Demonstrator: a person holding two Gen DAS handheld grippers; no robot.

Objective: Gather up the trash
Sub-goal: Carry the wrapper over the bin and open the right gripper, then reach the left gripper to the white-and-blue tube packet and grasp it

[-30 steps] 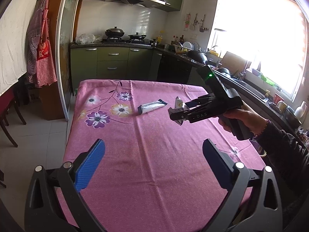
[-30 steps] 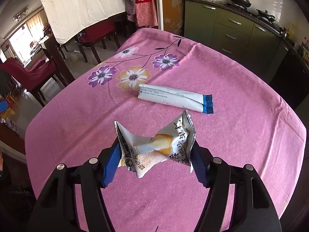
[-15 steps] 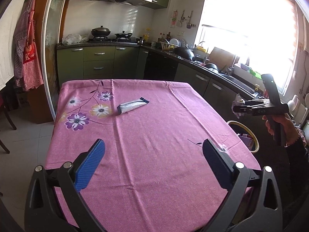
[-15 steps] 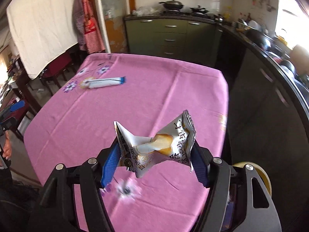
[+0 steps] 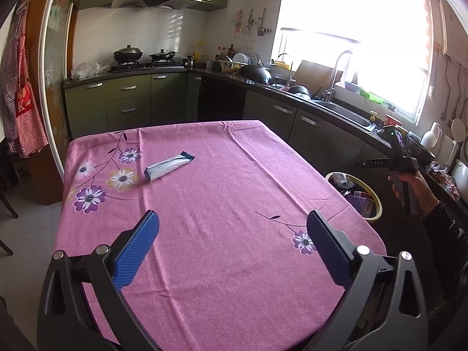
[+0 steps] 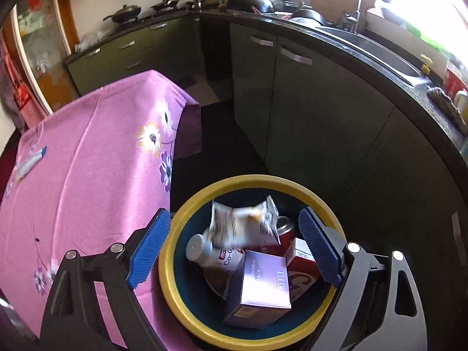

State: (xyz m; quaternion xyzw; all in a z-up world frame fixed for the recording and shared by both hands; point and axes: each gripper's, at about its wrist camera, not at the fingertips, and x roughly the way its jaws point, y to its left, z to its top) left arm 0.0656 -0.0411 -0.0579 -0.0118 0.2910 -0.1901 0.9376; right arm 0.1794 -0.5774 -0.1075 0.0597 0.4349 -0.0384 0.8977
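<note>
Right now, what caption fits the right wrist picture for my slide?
Open right claw lets a crumpled snack wrapper drop into the yellow-rimmed trash bin.

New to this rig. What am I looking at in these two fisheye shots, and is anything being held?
No robot arm here: a person holds a two-finger gripper in each hand, each with a camera looking along its fingers.

The left gripper looks over a table with a pink flowered tablecloth; it is open and empty. One long white wrapper lies on the cloth. At the right edge you see the person's other hand with its gripper.

The right gripper looks down into a yellow-rimmed bin beside the table. Its fingers have just been opening; the crumpled snack wrapper is blurred, loose between them, over boxes and a bottle already inside.
</note>
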